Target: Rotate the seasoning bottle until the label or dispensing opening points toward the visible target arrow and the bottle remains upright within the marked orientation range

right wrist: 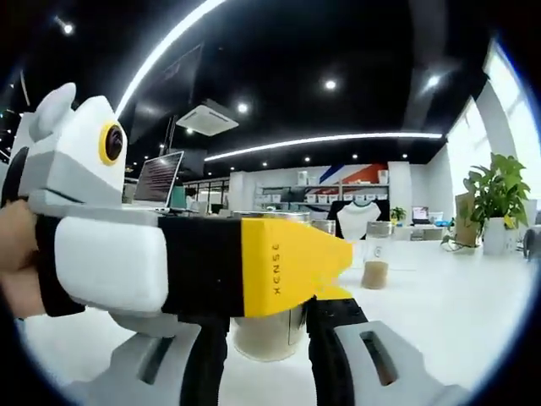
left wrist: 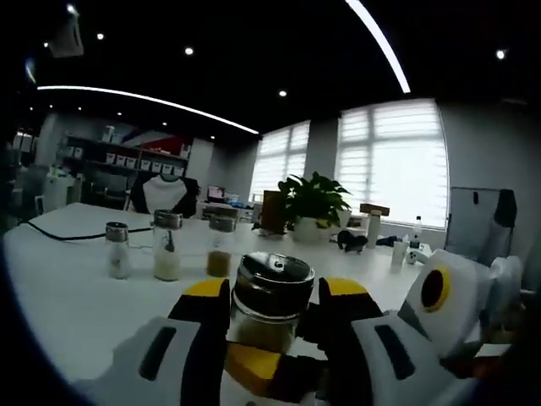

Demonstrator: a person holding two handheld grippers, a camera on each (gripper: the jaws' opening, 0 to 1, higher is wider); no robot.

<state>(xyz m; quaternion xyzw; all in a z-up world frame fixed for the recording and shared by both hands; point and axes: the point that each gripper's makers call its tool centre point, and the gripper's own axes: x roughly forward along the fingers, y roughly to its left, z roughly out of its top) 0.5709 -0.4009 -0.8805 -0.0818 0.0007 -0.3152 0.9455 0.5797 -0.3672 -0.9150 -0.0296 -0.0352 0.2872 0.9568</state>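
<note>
Room: an office with dark ceiling, strip lights and blinded windows is lying behind a wide white surface (left wrist: 76, 296).
Surface: three small shakers are standing in a row on it, well beyond the jaws: a pale-filled shaker (left wrist: 117, 250), a white-filled shaker (left wrist: 166, 246) and a brown-filled shaker (left wrist: 220, 247). A potted plant (left wrist: 314, 203) is standing further back, near the windows.
Seasoning bottle: the seasoning bottle (left wrist: 269, 301), glass with a shiny metal lid, is standing upright on the surface, right between the left gripper's jaws. In the right gripper view it (right wrist: 269, 331) is showing below the yellow jaw crossing the picture.
Left gripper: the left gripper (left wrist: 272, 311) is closing on the bottle, its yellow-and-black jaws sitting against the glass on both sides, only as far apart as the bottle is wide. In the right gripper view it (right wrist: 292, 266) is coming in from the left, with a hand (right wrist: 19, 258) gripping its rear.
Right gripper: the right gripper (right wrist: 269, 334) is resting at the base of the same bottle, one jaw on each side; whether they are touching the glass I cannot tell.
</note>
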